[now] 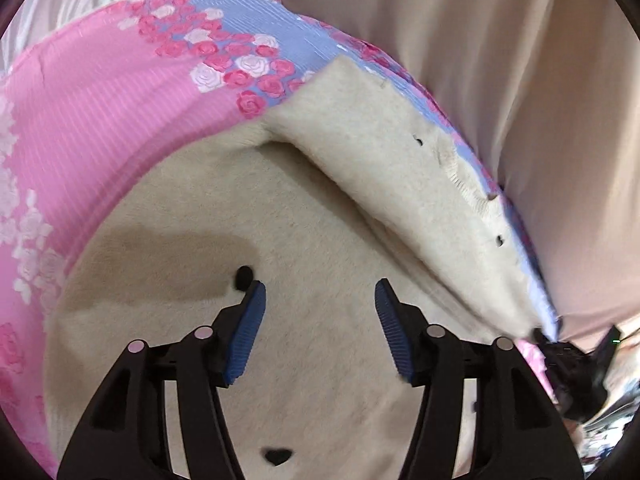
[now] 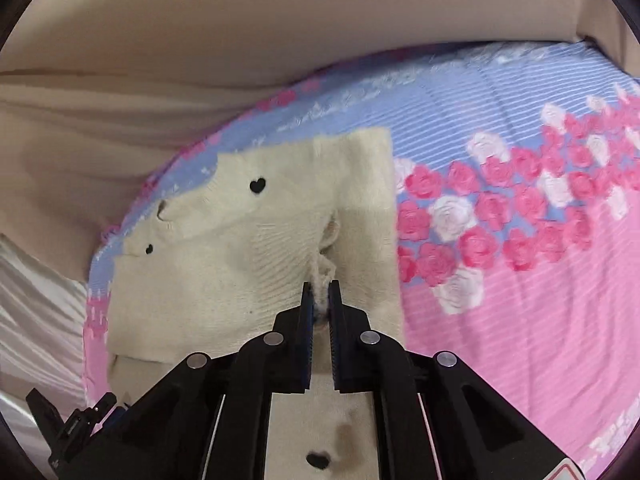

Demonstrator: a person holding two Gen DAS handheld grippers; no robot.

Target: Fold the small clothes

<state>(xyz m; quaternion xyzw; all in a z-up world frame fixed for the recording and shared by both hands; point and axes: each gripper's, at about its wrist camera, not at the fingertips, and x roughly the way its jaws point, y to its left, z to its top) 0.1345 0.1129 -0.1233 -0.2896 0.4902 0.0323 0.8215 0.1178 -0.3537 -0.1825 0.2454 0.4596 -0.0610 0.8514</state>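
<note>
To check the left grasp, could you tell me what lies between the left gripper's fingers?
Nothing is gripped: the left gripper is open, and only bare cream sweater shows beyond the gap, in the left wrist view.

L gripper (image 1: pixel 320 292) jaws spread wide, R gripper (image 2: pixel 320 294) jaws nearly closed, pinching knit

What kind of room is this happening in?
Probably a bedroom: a cream knit sweater with little black hearts lies on a pink and blue rose-print bedsheet, with beige fabric, maybe a curtain or headboard, behind it.
</note>
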